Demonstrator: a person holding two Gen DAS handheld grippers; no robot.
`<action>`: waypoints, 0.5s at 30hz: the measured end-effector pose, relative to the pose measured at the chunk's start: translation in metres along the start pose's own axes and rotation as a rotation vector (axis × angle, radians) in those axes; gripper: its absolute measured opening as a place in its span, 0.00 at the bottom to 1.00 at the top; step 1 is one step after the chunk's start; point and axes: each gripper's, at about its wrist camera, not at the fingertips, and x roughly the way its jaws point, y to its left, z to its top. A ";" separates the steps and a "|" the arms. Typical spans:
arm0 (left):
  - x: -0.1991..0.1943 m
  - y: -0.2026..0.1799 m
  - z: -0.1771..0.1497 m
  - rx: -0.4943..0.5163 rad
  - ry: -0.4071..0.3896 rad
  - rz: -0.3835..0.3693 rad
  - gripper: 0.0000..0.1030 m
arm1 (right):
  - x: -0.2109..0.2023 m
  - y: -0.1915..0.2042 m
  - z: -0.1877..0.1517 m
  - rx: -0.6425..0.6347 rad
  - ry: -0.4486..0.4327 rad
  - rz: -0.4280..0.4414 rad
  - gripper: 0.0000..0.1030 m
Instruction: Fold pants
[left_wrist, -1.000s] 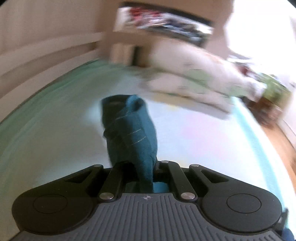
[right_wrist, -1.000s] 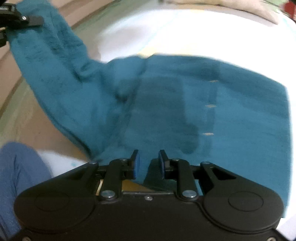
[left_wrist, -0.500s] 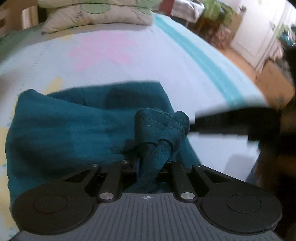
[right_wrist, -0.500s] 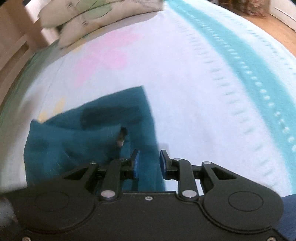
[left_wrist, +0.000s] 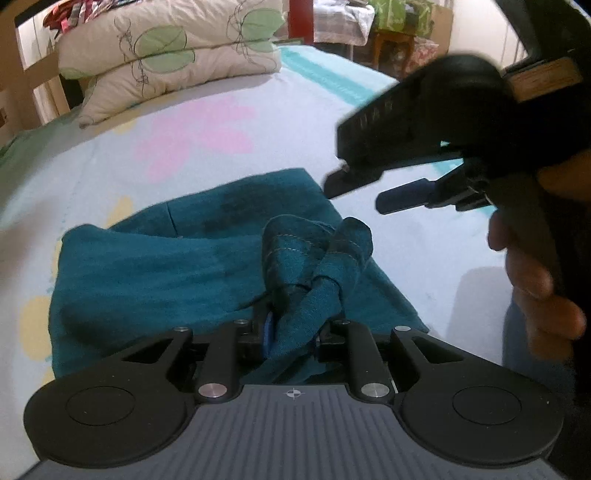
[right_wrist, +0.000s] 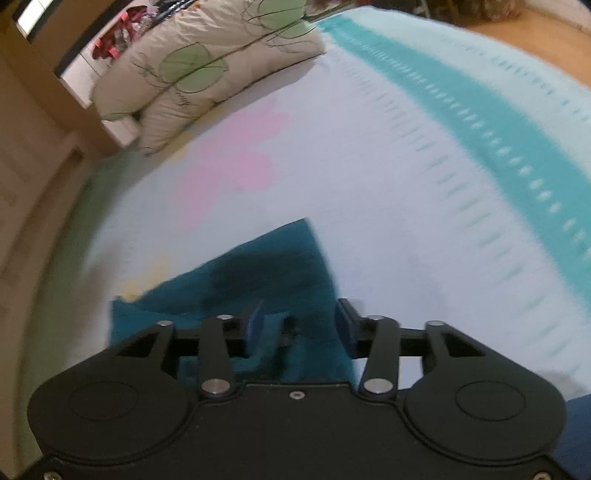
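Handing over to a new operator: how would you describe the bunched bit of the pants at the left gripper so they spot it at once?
On the pale bed sheet, below the leaf-print pillows, lies the folded teal pants. Near their right edge a bunched cuff rises between the opening fingers of the left gripper. Unlike the flat cloth around it, it stands up crumpled, with pale stitch lines.

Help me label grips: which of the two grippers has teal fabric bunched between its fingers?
The left gripper: a bunched fold of the pants runs between its opening fingers. The right gripper hangs empty, opening.
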 end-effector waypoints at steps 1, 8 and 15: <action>0.004 0.000 0.004 -0.005 0.002 0.000 0.19 | 0.004 -0.001 0.002 0.016 0.027 0.026 0.57; 0.010 -0.003 -0.008 0.042 -0.001 0.047 0.25 | 0.028 -0.016 -0.001 0.115 0.220 0.056 0.65; 0.006 -0.003 -0.011 0.050 -0.046 0.064 0.26 | 0.028 -0.028 0.000 0.225 0.295 0.163 0.66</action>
